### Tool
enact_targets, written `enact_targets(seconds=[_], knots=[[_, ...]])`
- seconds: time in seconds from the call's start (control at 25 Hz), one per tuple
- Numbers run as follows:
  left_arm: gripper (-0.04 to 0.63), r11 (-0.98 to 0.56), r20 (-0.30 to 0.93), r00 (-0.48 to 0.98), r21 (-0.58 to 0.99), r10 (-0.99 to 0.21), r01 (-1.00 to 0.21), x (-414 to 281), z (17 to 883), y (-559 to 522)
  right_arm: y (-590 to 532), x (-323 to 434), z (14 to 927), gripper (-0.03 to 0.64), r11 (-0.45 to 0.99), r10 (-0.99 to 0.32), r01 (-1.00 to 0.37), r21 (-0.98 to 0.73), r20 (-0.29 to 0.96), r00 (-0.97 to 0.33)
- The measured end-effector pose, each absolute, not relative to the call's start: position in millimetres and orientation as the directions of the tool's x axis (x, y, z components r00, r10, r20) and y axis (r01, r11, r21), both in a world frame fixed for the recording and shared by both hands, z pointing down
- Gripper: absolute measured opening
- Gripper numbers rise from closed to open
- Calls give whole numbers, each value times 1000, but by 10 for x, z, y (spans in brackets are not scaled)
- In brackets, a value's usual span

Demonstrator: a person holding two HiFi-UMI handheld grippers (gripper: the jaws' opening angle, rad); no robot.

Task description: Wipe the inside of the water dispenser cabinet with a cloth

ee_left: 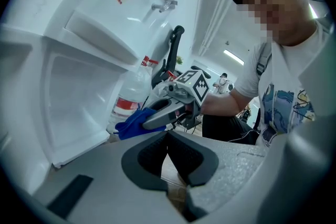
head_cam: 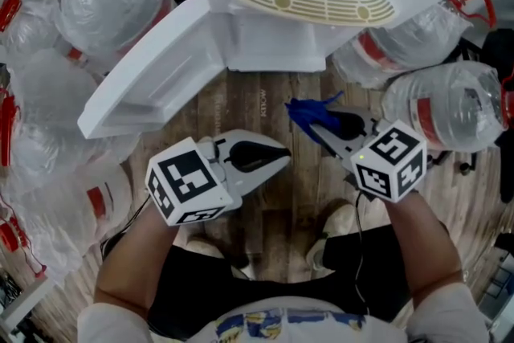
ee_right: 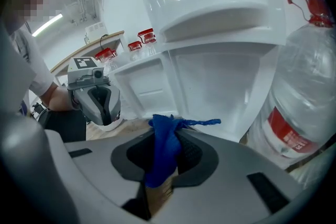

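**Kid:** Where is the cloth (ee_right: 163, 149)?

**Me:** My right gripper (ee_right: 170, 136) has it. Its 2 jaws are squeezed shut on it. The cloth is blue. Some of it hangs down between the jaws, and a thin bit pokes out past the tips.

**Kid:** What about your other one?

**Me:** My left gripper (ee_left: 168, 136) is closed too. The tips touch and there is nothing in it.

**Kid:** Where are they?

**Me:** From my head, both are over the wood floor (head_cam: 265, 205). They are side by side but apart. The left one points to 3 o'clock. The right one points to 10 o'clock, with the cloth at its tip.

**Kid:** Where is the cabinet (head_cam: 273, 44)?

**Me:** It is white, and it is at 12 o'clock from my grippers. Its door (head_cam: 152, 80) is open and swings out to 10 o'clock. The cloth is near the front of the cabinet but not touching it.

**Kid:** Is the cloth inside yet?

**Me:** No. It is out in front, over the floor.

**Kid:** What else is there?

**Me:** Big clear bottles (head_cam: 450, 104) with red bands and red handles. Some lie at 2 o'clock from my right gripper. More are piled from 9 to 11 o'clock from my left one.
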State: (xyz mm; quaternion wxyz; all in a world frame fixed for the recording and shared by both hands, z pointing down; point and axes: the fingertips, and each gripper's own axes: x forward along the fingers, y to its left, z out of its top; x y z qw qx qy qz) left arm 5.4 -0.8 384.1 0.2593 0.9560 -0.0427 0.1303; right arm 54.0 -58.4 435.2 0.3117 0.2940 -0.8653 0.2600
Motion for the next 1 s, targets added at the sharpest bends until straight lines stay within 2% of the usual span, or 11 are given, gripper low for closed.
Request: enact_targets(seconds=[1.0], knots=[[3,-857,286,957,480,-50,-188,-54,3863,-80,-608,498,4334,69,707,-356,-665,-242,690,-630]])
